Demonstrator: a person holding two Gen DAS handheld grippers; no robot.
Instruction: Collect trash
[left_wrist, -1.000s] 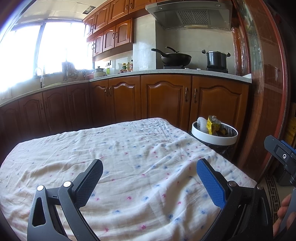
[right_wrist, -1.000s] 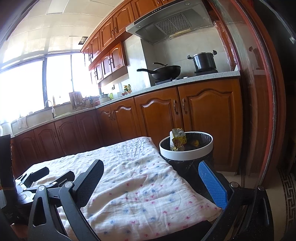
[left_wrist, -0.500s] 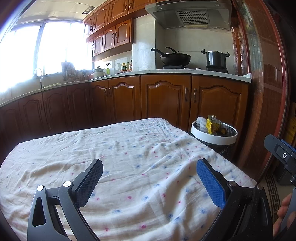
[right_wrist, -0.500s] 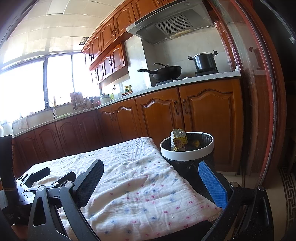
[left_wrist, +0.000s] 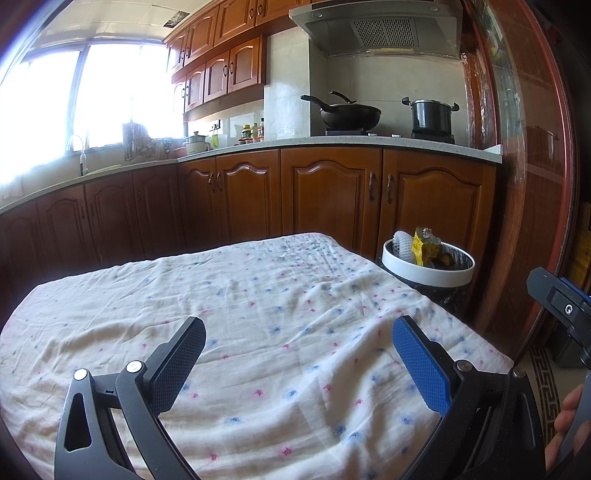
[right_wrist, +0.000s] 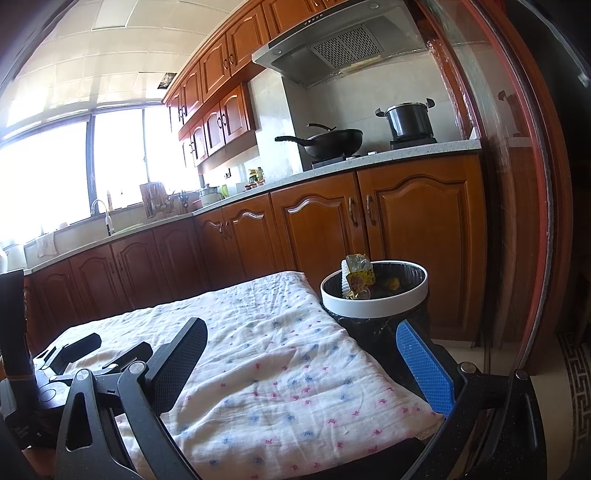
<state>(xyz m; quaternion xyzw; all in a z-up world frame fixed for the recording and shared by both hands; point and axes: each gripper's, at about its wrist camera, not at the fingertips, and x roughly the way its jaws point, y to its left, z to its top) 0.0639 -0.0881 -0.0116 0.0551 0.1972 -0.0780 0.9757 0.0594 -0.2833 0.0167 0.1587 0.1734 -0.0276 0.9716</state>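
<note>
A round bin with a white rim (left_wrist: 428, 273) and a black liner stands on the floor off the table's far right corner; it also shows in the right wrist view (right_wrist: 373, 301). Inside it are a yellow wrapper (left_wrist: 424, 247) (right_wrist: 360, 278), a white foam net (left_wrist: 400, 242) and dark scraps. My left gripper (left_wrist: 299, 363) is open and empty above the flowered tablecloth (left_wrist: 258, 314). My right gripper (right_wrist: 301, 363) is open and empty over the table's right front corner, with the bin just beyond its blue finger (right_wrist: 424, 365). No loose trash shows on the cloth (right_wrist: 266, 354).
Wooden kitchen cabinets (left_wrist: 328, 195) run behind the table. A wok (left_wrist: 347, 114) and a pot (left_wrist: 430, 114) sit on the stove. A red door frame (left_wrist: 532, 184) stands to the right. The left gripper's body (right_wrist: 55, 365) shows at the right view's lower left.
Both grippers have stayed nearly still and open. The right wrist view has shifted very slightly.
</note>
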